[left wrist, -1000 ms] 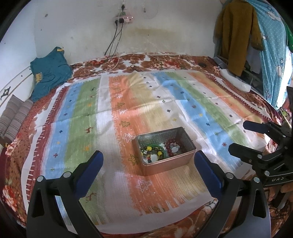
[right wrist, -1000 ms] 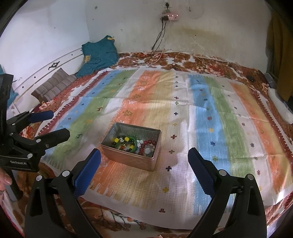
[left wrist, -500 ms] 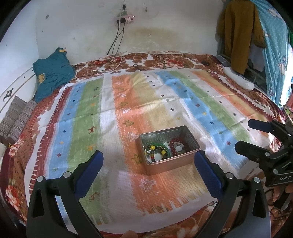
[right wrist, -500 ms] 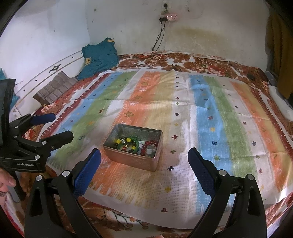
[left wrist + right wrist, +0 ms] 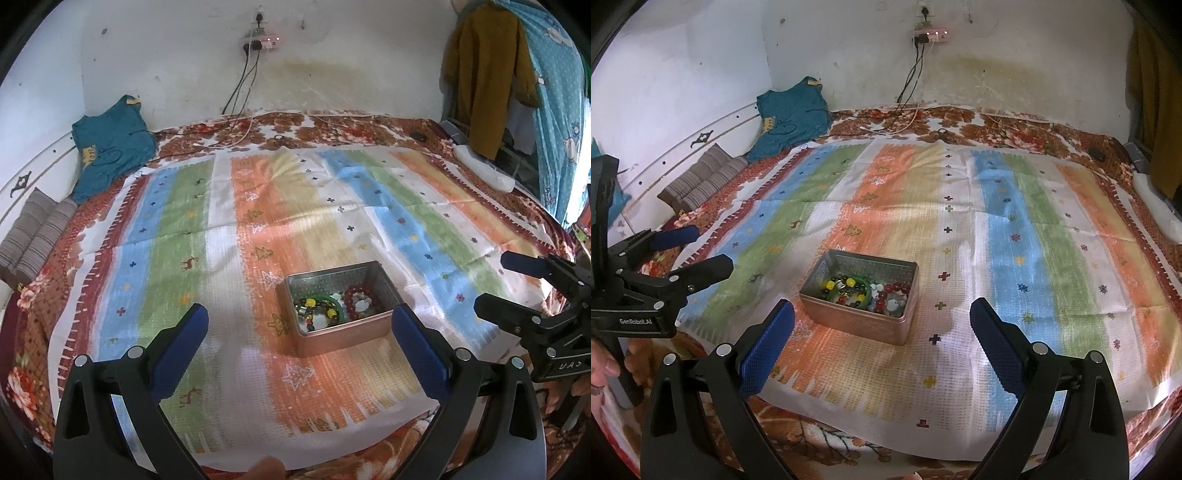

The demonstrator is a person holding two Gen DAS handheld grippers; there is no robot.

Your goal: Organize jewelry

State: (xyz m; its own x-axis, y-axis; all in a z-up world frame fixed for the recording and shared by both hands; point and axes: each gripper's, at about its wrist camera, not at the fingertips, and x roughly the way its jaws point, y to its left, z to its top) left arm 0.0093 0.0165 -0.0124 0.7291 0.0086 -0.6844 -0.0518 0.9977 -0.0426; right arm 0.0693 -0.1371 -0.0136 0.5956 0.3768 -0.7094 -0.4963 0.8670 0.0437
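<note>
One metal tin point(image 5: 338, 304) sits on the striped cloth point(image 5: 221, 221) over the bed, and all the jewelry in view lies inside it: a red bead bracelet point(image 5: 360, 297), a green bangle point(image 5: 862, 290) and mixed beads, too tangled to count; the left gripper point(image 5: 299, 332) and right gripper point(image 5: 882, 325) both hover near it, jaws spread wide and empty; this fits pieces gathered in, or waiting to be sorted out.

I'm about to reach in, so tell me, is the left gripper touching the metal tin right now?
Apart. In the right wrist view the left gripper hangs open off to the side of the metal tin, with bare striped cloth between them.
</note>
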